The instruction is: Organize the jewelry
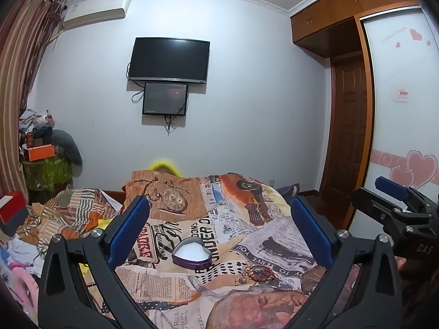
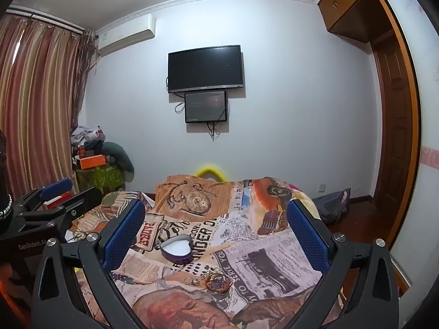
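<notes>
The left gripper (image 1: 219,219) and the right gripper (image 2: 216,222) are both held above the bed (image 1: 274,235) with fingers wide and nothing in them. The jewelry (image 2: 216,281) is seen in a small heap on the bedcover, just beside the open heart box (image 2: 177,249). The soft cover could be pinched along with a tiny ring, or a piece could be lost in the folds.

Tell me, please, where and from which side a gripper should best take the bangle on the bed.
Probably from above, on the near rim of the bangle: it lies flat on the soft cover, so the rim is the only graspable part. One finger goes inside the ring, one outside. The right gripper is open and faces it; small pieces lie left.
</notes>
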Available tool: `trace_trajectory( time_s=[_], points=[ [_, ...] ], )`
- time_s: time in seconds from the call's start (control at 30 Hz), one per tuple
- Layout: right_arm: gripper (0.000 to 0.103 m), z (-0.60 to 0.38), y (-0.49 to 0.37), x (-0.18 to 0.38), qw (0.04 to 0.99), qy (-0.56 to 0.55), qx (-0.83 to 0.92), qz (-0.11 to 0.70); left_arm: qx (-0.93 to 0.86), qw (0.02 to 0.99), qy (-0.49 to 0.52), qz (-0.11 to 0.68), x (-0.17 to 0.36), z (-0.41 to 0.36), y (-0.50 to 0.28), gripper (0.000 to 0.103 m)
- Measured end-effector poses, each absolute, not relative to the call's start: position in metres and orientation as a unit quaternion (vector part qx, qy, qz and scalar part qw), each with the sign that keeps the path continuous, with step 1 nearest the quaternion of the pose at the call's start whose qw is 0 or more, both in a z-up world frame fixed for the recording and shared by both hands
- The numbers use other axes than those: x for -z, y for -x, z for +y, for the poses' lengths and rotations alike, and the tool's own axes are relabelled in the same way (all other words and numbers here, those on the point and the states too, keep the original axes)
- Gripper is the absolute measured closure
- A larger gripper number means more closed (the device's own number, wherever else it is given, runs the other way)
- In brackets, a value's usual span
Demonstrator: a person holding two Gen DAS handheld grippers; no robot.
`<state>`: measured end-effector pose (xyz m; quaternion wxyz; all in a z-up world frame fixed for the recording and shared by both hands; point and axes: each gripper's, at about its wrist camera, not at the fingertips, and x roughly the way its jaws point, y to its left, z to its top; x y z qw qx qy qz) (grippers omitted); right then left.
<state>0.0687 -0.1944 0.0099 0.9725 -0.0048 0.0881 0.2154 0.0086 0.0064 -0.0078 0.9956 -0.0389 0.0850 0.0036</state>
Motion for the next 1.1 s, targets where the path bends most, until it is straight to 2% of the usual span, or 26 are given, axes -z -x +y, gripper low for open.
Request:
trace_trajectory(
  time_s=[1.1],
  points=[
    [0.001, -0.1932, -0.0682, -0.0067, 0.971, 0.001, -0.217, 0.099, -0.011, 0.995, 0.038, 0.091, 0.0154, 0.0064, -0.0120, 0.000]
  ],
)
